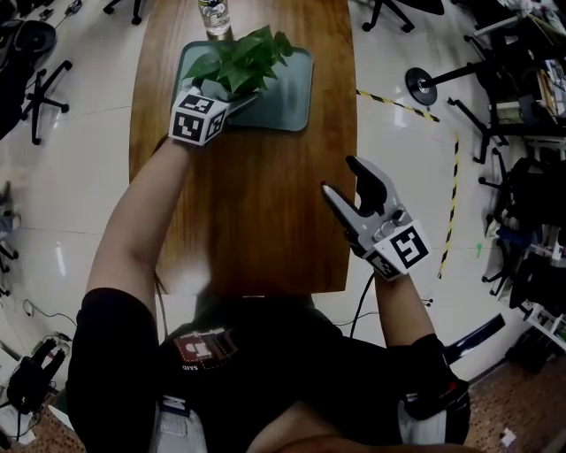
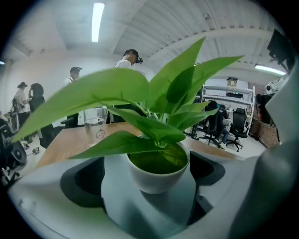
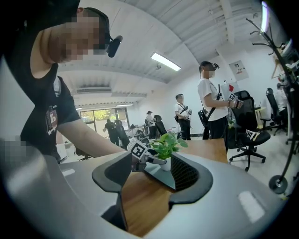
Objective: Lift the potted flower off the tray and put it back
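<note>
— White pot (image 2: 156, 179) between the left hand-held gripper (image 1: 228, 97) jaws: clamped?
— No. Jaws apart, a gap either side, placed to close for the lift. It stands on the tray (image 1: 296, 97) beneath.
— Right hand-held gripper (image 1: 339, 175)?
— Apart, empty, idle over the table (image 1: 256, 203); pot well ahead.

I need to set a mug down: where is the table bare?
The table is bare between the tray and its near edge, left of the right gripper. The tray's right half beside the potted flower is free too. Crowded: the tray's left side, where the left gripper brackets the pot, and the glass behind.
</note>
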`<state>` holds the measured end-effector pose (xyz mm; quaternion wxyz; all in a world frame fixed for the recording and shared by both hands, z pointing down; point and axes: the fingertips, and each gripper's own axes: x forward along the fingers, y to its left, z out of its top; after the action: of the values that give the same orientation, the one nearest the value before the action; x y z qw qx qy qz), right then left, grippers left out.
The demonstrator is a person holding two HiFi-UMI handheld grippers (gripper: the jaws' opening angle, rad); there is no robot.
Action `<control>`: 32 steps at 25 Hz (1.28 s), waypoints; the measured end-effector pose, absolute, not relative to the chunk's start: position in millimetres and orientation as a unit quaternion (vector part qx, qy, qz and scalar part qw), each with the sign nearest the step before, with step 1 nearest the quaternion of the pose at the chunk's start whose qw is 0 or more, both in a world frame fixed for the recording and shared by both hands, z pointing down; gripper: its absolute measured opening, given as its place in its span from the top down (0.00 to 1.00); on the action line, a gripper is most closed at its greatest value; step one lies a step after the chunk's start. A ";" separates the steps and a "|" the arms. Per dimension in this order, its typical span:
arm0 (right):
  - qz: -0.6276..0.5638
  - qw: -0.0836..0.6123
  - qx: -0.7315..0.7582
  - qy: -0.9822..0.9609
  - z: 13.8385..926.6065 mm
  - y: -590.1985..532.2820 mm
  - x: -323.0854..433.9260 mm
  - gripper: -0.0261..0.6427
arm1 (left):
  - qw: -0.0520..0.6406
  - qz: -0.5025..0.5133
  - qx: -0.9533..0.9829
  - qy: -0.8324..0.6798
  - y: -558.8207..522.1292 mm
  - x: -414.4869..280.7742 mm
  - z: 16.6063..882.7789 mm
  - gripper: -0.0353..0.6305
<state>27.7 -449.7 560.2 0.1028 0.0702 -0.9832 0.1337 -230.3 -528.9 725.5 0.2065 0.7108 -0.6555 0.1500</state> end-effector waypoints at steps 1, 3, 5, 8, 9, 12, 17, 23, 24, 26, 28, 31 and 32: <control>0.135 0.105 0.071 -0.983 563.7 -450.2 28.5 0.56 | 0.205 0.149 0.714 -0.653 -533.0 -228.4 728.4 0.13; 0.137 0.107 0.072 -0.982 569.7 -451.1 30.0 0.56 | 0.202 0.145 0.720 -0.648 -539.2 -224.1 732.3 0.13; 0.138 0.109 0.074 -0.982 574.1 -452.0 31.8 0.56 | 0.199 0.146 0.726 -0.642 -542.3 -218.2 737.1 0.13; 0.141 0.112 0.076 -0.981 579.4 -452.8 34.3 0.56 | 0.190 0.158 0.725 -0.643 -545.3 -213.9 745.5 0.13; 0.142 0.113 0.076 -0.980 581.1 -453.4 35.1 0.56 | 0.189 0.162 0.723 -0.645 -546.8 -213.7 747.7 0.13; 0.144 0.116 0.078 -0.980 584.3 -456.2 37.9 0.56 | 0.185 0.161 0.724 -0.645 -552.0 -210.8 748.2 0.18; 0.142 0.118 0.077 -0.980 586.0 -459.7 37.9 0.56 | 0.172 0.150 0.735 -0.639 -554.9 -206.7 732.3 0.19; 0.133 0.116 0.073 -0.982 574.5 -453.0 30.6 0.56 | 0.141 0.127 0.756 -0.627 -536.8 -198.8 677.6 0.19; 0.130 0.115 0.073 -0.982 571.1 -452.0 28.8 0.56 | 0.134 0.124 0.759 -0.625 -532.0 -196.3 666.9 0.19; 0.124 0.112 0.071 -0.983 562.0 -449.8 25.0 0.56 | 0.122 0.122 0.765 -0.620 -520.0 -190.4 644.9 0.19; 0.117 0.110 0.070 -0.985 551.4 -446.4 21.0 0.56 | 0.112 0.116 0.774 -0.612 -503.9 -182.8 622.9 0.19; 0.105 0.103 0.066 -0.987 537.8 -439.5 18.6 0.56 | 0.103 0.108 0.785 -0.601 -472.7 -166.9 597.7 0.19; 0.101 0.102 0.065 -0.988 534.5 -436.4 19.0 0.56 | 0.101 0.108 0.788 -0.597 -460.6 -159.8 593.2 0.19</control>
<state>19.0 -436.4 534.5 0.1018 0.0654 -0.9875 0.1007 -159.8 -460.6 593.2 0.1013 0.7881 -0.5975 0.1077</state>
